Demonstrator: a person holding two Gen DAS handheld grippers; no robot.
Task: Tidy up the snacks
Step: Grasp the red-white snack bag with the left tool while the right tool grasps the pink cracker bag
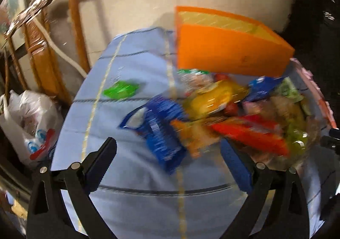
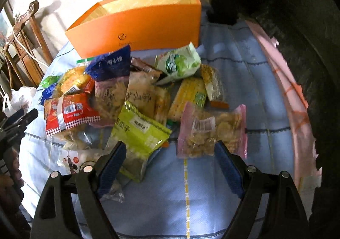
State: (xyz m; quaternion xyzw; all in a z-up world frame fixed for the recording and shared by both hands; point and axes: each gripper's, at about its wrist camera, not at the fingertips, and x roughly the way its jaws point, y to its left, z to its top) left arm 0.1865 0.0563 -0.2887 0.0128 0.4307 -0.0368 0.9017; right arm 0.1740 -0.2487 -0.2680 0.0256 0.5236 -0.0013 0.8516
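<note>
Surface [image 2: 244, 81]: round, covered by a pale blue cloth with thin dark and yellow grid lines. Orange box [image 2: 138, 28]: stiff card, rectangular, open-topped, pale yellow lining, small printed logo on its front wall; stands upright at the far edge. Snack heap [image 2: 127, 98]: crinkled plastic packets, loosely overlapping, directly in front of the box. Items include a lime-green seed packet [image 2: 138, 132], glossy and flat, nearest the near edge; a pink-edged clear cracker bag [image 2: 210, 130] just beside it, round biscuits visible through the film; a red packet [image 2: 68, 111] with barcode label; a white-and-green pouch [image 2: 180, 62], puffed, close to the box; a dark blue packet [image 2: 110, 64], tilted. In the left wrist view, motion-blurred, a blue foil packet [image 1: 159, 128] lies at the heap's left margin and a small green wrapper [image 1: 121, 89] lies apart toward the left edge. Right claw [image 2: 171, 154]: spread wide, empty, seed packet and cracker bag just ahead of its tips. Left claw [image 1: 170, 152]: spread wide, empty, blue foil packet ahead between its fingers.
</note>
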